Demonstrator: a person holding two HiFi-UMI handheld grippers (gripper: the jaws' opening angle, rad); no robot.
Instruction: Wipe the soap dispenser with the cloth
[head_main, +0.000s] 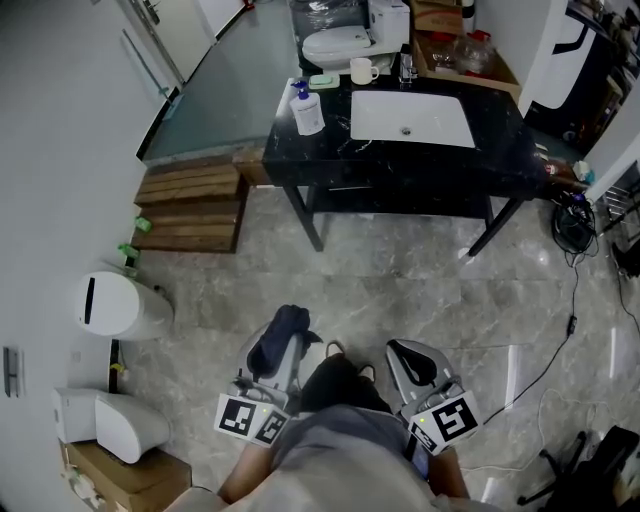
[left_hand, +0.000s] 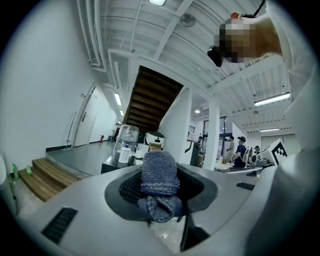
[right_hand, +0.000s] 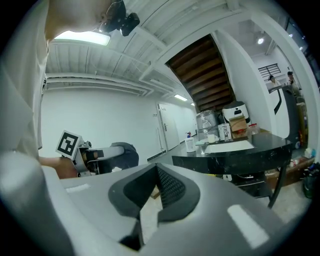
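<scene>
The soap dispenser (head_main: 307, 110), a white bottle with a blue pump, stands on the left end of the black counter (head_main: 500, 130), far from both grippers. It also shows small in the left gripper view (left_hand: 124, 152) and the right gripper view (right_hand: 190, 143). My left gripper (head_main: 283, 345) is held close to the body and is shut on a dark blue cloth (head_main: 279, 331). That knitted cloth (left_hand: 159, 181) bulges out between the jaws. My right gripper (head_main: 402, 352) is shut with nothing in it (right_hand: 155, 189).
A white sink (head_main: 410, 118) is set in the counter, with a mug (head_main: 362, 70) and a faucet (head_main: 407, 68) behind it. Wooden steps (head_main: 190, 205) lie left of the counter. A white bin (head_main: 120, 305) stands at the left wall. Cables (head_main: 570, 300) trail at the right.
</scene>
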